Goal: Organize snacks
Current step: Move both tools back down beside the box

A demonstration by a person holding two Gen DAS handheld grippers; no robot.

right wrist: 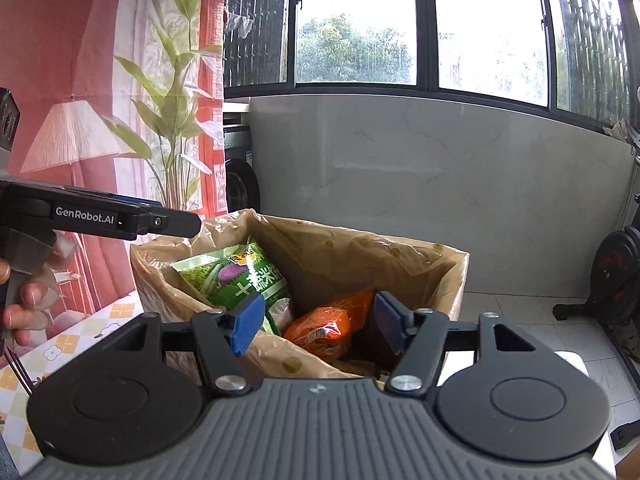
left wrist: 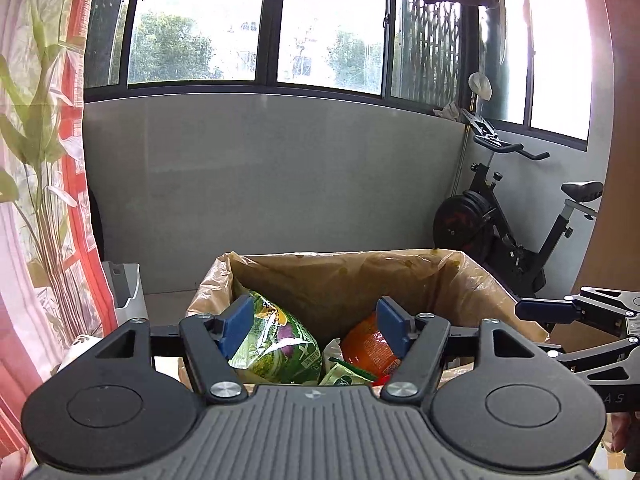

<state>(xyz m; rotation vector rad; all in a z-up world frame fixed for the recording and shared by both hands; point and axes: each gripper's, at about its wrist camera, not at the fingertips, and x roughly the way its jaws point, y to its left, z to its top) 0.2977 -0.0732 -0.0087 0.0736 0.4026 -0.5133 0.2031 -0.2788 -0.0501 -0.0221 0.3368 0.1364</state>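
A cardboard box lined with a brown plastic bag [left wrist: 360, 276] [right wrist: 424, 264] holds snack packs. A large green pack [left wrist: 276, 340] [right wrist: 236, 276] leans at the left inside. An orange pack [left wrist: 368, 344] [right wrist: 324, 324] lies to its right, with a small green pack [left wrist: 340, 376] [right wrist: 280, 312] between them. My left gripper [left wrist: 314, 326] is open and empty above the box's near edge. My right gripper [right wrist: 316, 324] is open and empty over the box. Each gripper shows from the side in the other's view, the right one [left wrist: 548, 310] and the left one [right wrist: 176, 224].
An exercise bike [left wrist: 516, 224] stands right of the box. A patterned curtain [left wrist: 36, 160] hangs at the left. A white bin [left wrist: 128, 292] sits left of the box. A chequered tablecloth [right wrist: 80, 340] lies under the box. Windows and a grey wall are behind.
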